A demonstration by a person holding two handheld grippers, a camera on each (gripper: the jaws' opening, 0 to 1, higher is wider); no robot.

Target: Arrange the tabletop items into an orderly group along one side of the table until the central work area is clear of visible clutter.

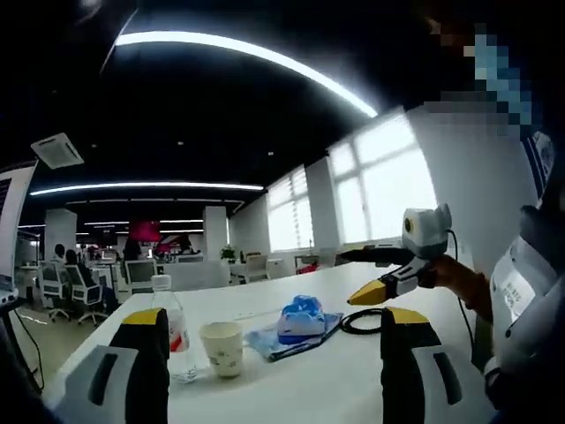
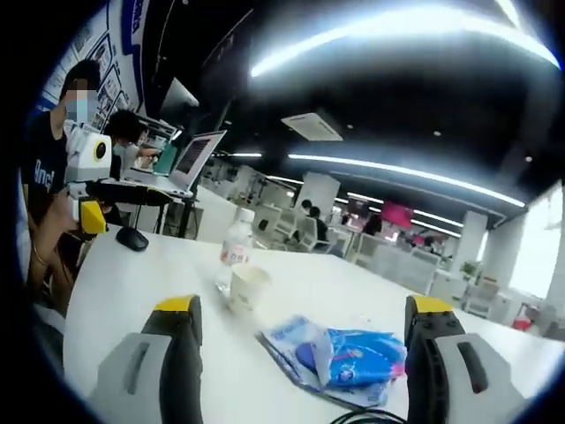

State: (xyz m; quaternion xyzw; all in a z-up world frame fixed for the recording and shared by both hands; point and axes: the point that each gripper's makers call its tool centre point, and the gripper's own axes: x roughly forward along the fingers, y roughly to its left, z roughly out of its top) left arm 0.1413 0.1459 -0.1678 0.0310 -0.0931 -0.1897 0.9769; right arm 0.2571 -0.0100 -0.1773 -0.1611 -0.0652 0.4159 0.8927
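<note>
We see left gripper [image 1: 275, 349] jaws spread wide, nothing between them. Right gripper [image 2: 300, 340] likewise wide apart, empty, above white table [image 2: 132, 283]. Beyond left jaws: paper cup [image 1: 222, 347] just beside water bottle [image 1: 174, 329]; blue packet [image 1: 301, 320] on blue cloth [image 1: 265, 342]; black cable [image 1: 360, 321] coiled near right gripper's yellow tips. Mouse [image 2: 131, 238] well apart, near laptop [image 2: 190, 162].

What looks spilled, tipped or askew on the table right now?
Nothing spilled or tipped: the bottle and cup stand upright together. The blue packets lie in a loose heap, and a black cable sits coiled beside them.
</note>
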